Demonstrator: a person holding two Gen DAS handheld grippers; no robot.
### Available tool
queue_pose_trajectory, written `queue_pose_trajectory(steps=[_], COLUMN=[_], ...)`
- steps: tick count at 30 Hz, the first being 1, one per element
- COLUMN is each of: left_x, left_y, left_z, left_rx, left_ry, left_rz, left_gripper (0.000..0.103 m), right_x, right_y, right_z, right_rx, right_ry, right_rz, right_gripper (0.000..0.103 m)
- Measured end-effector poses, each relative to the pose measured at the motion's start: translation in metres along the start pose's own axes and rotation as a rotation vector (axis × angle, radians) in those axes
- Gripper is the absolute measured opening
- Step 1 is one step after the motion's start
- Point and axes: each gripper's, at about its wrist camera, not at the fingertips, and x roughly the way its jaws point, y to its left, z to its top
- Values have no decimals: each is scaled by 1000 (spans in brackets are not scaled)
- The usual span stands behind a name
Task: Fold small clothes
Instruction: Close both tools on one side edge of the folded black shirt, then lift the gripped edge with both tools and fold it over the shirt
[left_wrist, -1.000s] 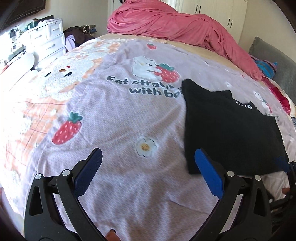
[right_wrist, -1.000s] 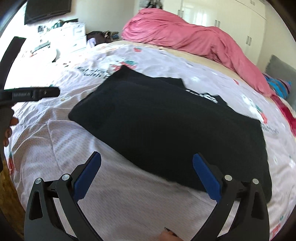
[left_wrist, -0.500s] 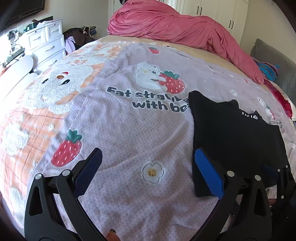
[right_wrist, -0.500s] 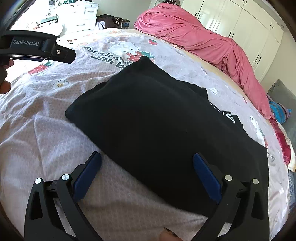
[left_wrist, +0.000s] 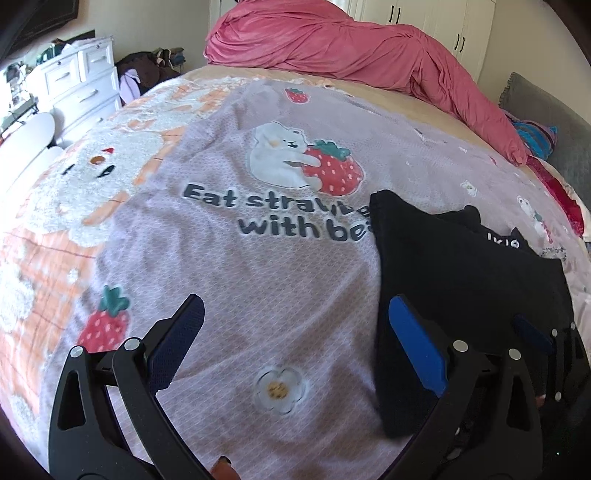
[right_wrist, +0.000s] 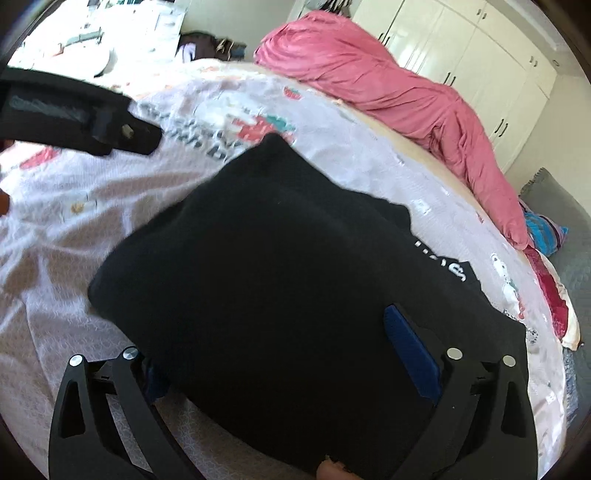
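The black shirt (right_wrist: 295, 295) lies folded flat on the bed (left_wrist: 258, 277), at three o'clock from the released left gripper (left_wrist: 295, 347). The right gripper (right_wrist: 280, 350) straddles its near edge, jaws closing, not yet pinching. Soft and limp, it's best taken at that edge.

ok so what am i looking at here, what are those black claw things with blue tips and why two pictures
Those claws are hand-held grippers, one in each of a person's hands, each with a fisheye camera looking along its two fingers. So each picture is one gripper's view. The left gripper is open over the lilac bedspread printed with a bear and strawberries, holding nothing. The right gripper straddles the near edge of the folded black garment with white lettering; its jaws are closing, with the cloth between them, not yet pinched. A crumpled pink duvet lies at the far end.
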Motion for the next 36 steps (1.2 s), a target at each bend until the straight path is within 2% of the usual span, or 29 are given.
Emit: queue_pose_trajectory(steps=[1,3,4,5,6,9,12,15,17,18,21,22,24,25,27,30,36], left_x=[3,9,12,14,16,25,39,52,54,53,48,46,45,44,41,32,9], left_y=[-2,-8,-11,-15,-19,-35,-55,-74,-83,-89,-104,-109,-120,-125,-135,-150,-191], left_z=[3,12,15,20,23,34,41,42,43,43,45,45,45,45,45,46,50], left_rx=[-5,-20,-24,-31,-34,-46,-54,-40,-40,-50,-47,-43,-39,-44,-28,-1,70], left_ry=[8,23,29,40,47,83,156,208,218,216,196,189,193,196,187,165,134], left_rz=[-21,-70,-87,-111,-128,-206,-304,-327,-344,-377,-401,-410,-450,-462,-437,-434,-457], left_gripper=[94,94,94,94,94,94,94,94,94,94,92,87,54,47,27,22,22], right_x=[-3,-13,-17,-24,-28,-39,-45,-55,-61,-62,-68,-69,-71,-73,-77,-86,-101], right_y=[-3,-10,-12,-14,-15,-22,-36,-52,-66,-72,-84,-87,-91,-92,-94,-98,-124], right_z=[-1,-3,-5,-6,-7,-11,-15,-19,-23,-25,-32,-35,-40,-42,-48,-56,-77], right_rx=[10,35,42,42,38,52,115,173,216,230,269,280,301,309,330,363,491], right_ry=[-13,-50,-68,-91,-106,-137,-153,-181,-196,-206,-220,-222,-231,-237,-258,-284,-314], right_rz=[7,63,76,89,95,92,113,117,122,131,140,147,153,156,167,170,183], right_gripper=[86,61,55,40,30,19,15,12,9,7,7,7,7,7,7,7,7])
